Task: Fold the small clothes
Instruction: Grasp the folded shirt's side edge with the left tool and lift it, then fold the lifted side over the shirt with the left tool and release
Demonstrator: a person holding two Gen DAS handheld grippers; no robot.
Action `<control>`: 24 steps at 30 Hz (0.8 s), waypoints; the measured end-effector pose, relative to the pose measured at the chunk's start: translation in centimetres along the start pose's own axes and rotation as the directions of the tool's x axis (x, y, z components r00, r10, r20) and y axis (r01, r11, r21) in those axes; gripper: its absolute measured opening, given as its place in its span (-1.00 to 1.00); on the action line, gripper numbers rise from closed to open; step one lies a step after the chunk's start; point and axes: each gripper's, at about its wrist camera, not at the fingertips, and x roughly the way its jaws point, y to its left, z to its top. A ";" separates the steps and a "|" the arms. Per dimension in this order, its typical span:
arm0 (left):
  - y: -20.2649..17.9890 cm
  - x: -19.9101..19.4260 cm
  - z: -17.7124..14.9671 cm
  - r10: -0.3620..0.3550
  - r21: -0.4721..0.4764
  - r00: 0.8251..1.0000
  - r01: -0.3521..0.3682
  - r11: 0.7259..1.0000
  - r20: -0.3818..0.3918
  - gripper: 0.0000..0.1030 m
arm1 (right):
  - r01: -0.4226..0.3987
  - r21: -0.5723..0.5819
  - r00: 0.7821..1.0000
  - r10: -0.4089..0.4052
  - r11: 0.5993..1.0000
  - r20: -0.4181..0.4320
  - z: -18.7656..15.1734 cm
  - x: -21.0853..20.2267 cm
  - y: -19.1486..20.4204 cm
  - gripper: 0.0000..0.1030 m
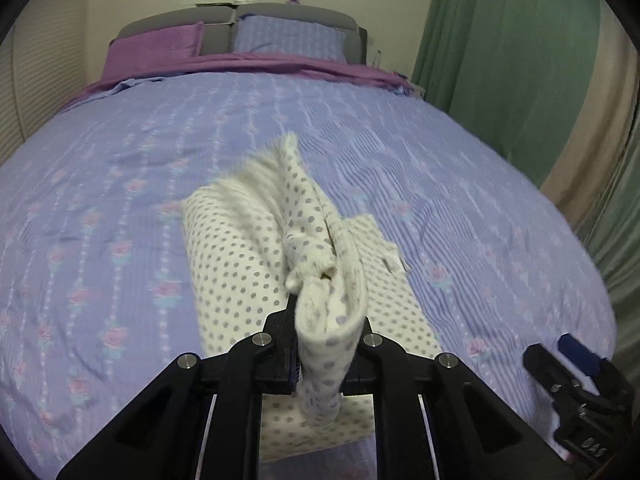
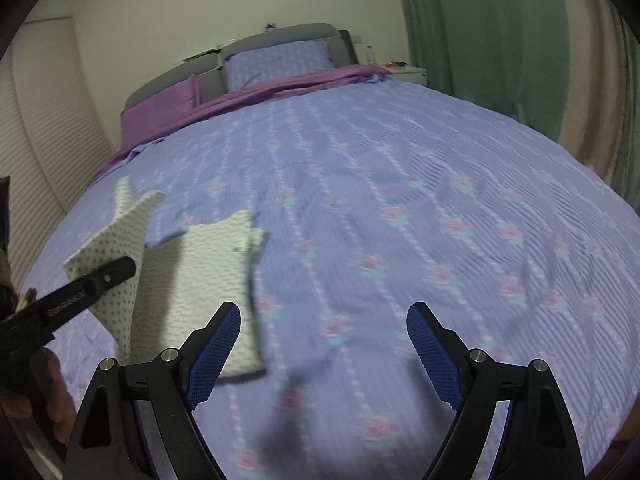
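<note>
A small white garment with grey polka dots (image 1: 236,268) lies partly folded on the lilac bedspread (image 1: 100,184). My left gripper (image 1: 328,344) is shut on a bunched edge of it and holds that part lifted above the rest. In the right wrist view the same garment (image 2: 208,280) lies at the left, with the lifted flap (image 2: 116,248) pinched by the left gripper (image 2: 120,268). My right gripper (image 2: 324,344) is open and empty, above the bedspread just right of the garment. It also shows in the left wrist view (image 1: 576,384) at the lower right.
The bed fills both views, with a purple sheet (image 1: 248,68) and pillows (image 1: 288,36) at the grey headboard. Green curtains (image 1: 500,40) hang at the right. A slatted white wardrobe door (image 2: 44,140) stands at the left. A nightstand (image 2: 408,74) sits by the headboard.
</note>
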 end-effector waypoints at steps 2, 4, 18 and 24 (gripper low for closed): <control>-1.2 0.6 -0.6 -0.009 0.014 1.000 0.009 1.000 -0.019 -0.73 | 0.006 0.027 1.000 -0.005 1.000 -0.009 -0.4 0.1 -1.4 0.68; -2.4 1.7 -1.0 0.008 0.040 0.999 -0.006 0.999 -0.041 -0.73 | 0.013 0.044 1.000 -0.012 0.999 -0.019 -0.7 0.2 -2.4 0.68; -3.8 -1.6 -1.7 -0.024 0.072 1.000 0.025 0.997 -0.013 0.32 | 0.004 0.122 1.000 0.000 0.992 -0.029 -1.3 -0.7 -5.2 0.68; -1.1 -7.3 -2.7 0.070 0.152 0.994 -0.083 0.985 0.087 0.46 | -0.085 0.071 0.996 0.084 0.994 0.005 -0.6 -2.1 -2.5 0.68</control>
